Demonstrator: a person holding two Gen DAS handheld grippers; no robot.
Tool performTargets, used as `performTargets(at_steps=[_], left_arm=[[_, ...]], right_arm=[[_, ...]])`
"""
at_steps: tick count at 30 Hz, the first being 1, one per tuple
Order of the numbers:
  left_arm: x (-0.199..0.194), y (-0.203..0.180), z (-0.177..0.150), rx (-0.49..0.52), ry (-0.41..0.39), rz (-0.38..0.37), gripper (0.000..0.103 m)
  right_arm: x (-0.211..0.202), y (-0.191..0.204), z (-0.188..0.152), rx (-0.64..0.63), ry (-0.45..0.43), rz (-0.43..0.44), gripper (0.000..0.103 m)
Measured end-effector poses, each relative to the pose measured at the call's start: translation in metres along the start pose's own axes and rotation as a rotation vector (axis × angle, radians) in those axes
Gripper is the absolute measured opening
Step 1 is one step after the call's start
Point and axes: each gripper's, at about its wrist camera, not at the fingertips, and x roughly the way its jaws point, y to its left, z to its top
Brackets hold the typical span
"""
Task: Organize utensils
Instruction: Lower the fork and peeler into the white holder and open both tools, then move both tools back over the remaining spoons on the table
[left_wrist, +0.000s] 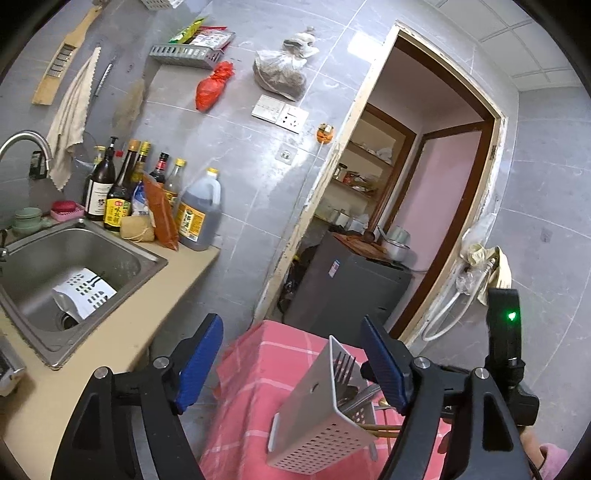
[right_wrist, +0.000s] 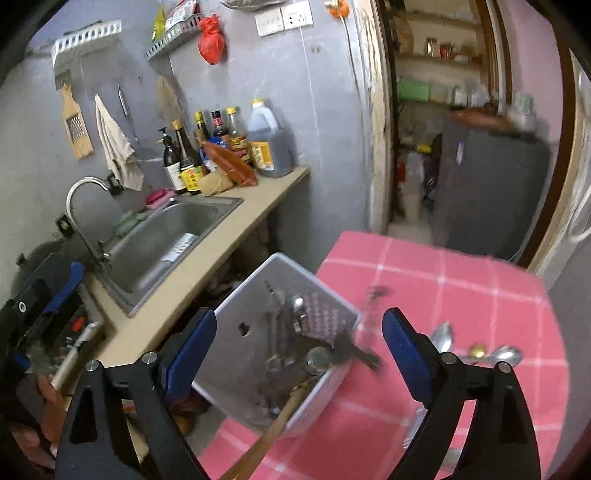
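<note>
Both jaws gape; utensil caddy overhangs pink table's edge.

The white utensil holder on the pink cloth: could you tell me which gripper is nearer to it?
Right. The right gripper has the utensil holder between its open jaws; the left gripper hovers open just beside it.
</note>
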Motion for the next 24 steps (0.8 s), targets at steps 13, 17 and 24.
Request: performTargets(at_steps=[13, 17, 24], left_arm=[[-0.007, -0.008, -0.006, 0.037, 0.024, 0.017, 0.077], [-0.005, -0.025, -0.008, 0.08, 0.027, 0.027, 0.08], [-0.002, -0.08, -0.017, 0.207, 0.008, 0.029, 0.092]], right_arm=[[-0.046, -0.02, -0.028, 0.086, -0.171, -0.021, 0.09], [-0.08, -0.035, -0.033, 0.098, -0.29, -0.079, 0.094], [-0.143, -0.078, -0.054, 0.118, -0.454, -0.231, 0.1]])
